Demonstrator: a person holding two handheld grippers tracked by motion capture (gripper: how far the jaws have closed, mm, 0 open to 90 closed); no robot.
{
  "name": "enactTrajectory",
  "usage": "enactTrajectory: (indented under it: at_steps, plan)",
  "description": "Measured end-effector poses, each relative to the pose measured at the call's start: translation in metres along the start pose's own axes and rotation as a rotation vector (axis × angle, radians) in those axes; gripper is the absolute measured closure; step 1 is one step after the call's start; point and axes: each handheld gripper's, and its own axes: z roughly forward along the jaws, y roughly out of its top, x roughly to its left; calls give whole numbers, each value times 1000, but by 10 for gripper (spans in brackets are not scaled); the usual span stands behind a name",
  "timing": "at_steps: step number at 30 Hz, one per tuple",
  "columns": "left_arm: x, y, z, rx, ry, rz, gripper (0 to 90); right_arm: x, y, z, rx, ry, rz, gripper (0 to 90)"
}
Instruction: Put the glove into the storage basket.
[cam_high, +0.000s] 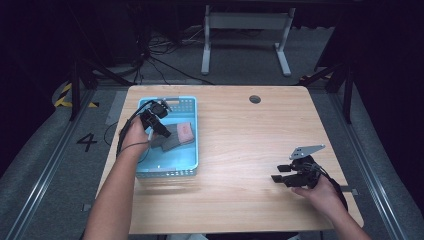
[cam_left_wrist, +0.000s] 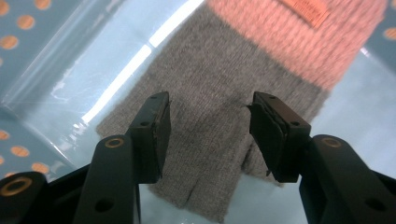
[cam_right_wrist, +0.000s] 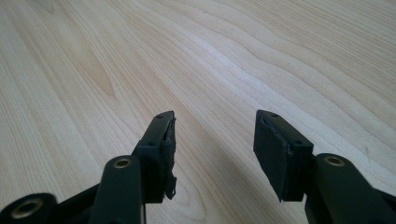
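The right gripper rests low on the wooden table, its 2 jaws spread apart with bare wood between them. Farther off, the left gripper hangs inside the blue basket — jaws parted, straddling a grey glove with a pink cuff, pads not pressing it.

My workplace, a dim lab or recording studio, my wooden table on grey carpet, floor rails, hazard tape, tangled cables, a painted floor number.
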Motion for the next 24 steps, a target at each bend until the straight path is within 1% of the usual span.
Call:
enactTrajectory:
  at_steps: [1,3,5,6,7,9,11,14,15,17,19,20,21,22,24]
  plan:
    - [-1,-1,-4,-14,3,-4,467,0,0,0,-2,2,-1,493]
    - [-8,-5,-15,-77,0,-2,459,0,0,0,-4,1,-5,491]
    - [-19,-9,-29,-144,-8,-3,460,-2,1,0,-6,-3,-6,488]
    - [-26,-12,-37,-176,-21,0,459,-2,1,0,-7,-3,-4,486]
    - [-36,-14,-44,-204,-19,7,458,-3,1,0,-6,-2,-1,486]
    - [-58,-18,-57,-248,-5,46,461,-4,1,0,-6,-6,-1,486]
    - [-81,-25,-68,-307,-24,66,462,-5,1,0,-5,-9,-2,486]
    - [-120,-36,-76,-382,-64,136,454,-5,1,0,-10,-11,-8,486]
    - [-134,-41,-77,-402,-82,162,449,-5,1,0,-10,-11,-9,486]
    - [-160,-48,-71,-428,-135,205,447,-5,1,-1,-11,-11,-8,485]
    - [-185,-54,-60,-452,-158,256,452,-6,0,0,-11,-13,-12,486]
    - [-194,-58,-53,-462,-186,272,458,-6,0,0,-10,-13,-12,486]
    - [-201,-60,-47,-469,-208,274,464,-6,0,1,-9,-13,-9,485]
    - [-207,-62,-41,-478,-217,278,473,-6,0,1,-8,-14,-8,483]
    - [-217,-65,-32,-470,-219,308,470,-7,0,1,-6,-14,-8,483]
